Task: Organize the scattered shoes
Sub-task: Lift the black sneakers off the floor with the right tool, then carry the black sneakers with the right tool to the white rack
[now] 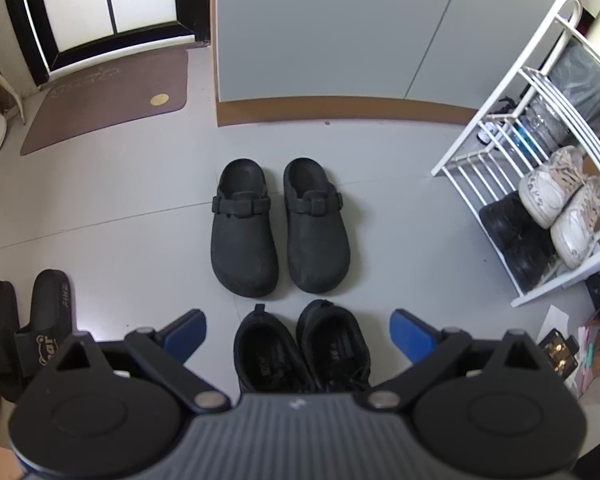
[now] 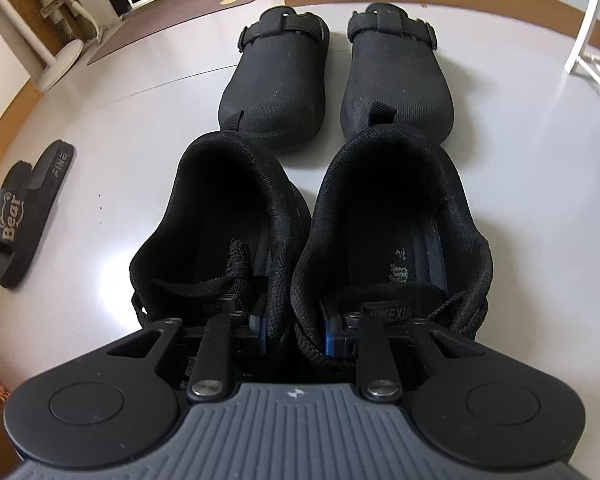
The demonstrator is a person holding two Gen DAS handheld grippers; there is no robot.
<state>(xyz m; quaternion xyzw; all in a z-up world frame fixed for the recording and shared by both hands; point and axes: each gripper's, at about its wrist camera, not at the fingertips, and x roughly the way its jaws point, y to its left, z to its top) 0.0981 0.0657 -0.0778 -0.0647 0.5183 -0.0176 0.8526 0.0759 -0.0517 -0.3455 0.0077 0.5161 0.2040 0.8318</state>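
- Pinching the inner collars of the black mesh sneakers (image 2: pixel 300 232), our right gripper (image 2: pixel 294 326) has its jaws drawn narrow, one blue pad inside each shoe, so the two adjoining walls sit squeezed between them.
- We judge this grip fragile: soft mesh can slide off the pads, and one collar may slip free while the other stays caught, leaving one sneaker behind on a lift.
- A loose black lace (image 2: pixel 236 256) lies just beside the left pad; if it is trapped instead of the collar, we expect the hold to fail under the shoes' weight.
- Our left gripper (image 1: pixel 298 334) hovers above the same pair with its jaws wide and nothing between them, so it is free to steady a heel if needed.
- Just past the sneakers' heels, the black clogs (image 1: pixel 280 224) stand paired on the grey floor (image 1: pixel 120 220), toes almost touching the heels; dragging the sneakers forward could knock them askew.
- Off to the left lie black slides (image 1: pixel 32 320), well apart from both pairs.
- Farther right stands the white shoe rack (image 1: pixel 512 148), holding white sneakers (image 1: pixel 560 208) above dark shoes; a swinging, half-held pair could clip its rails.
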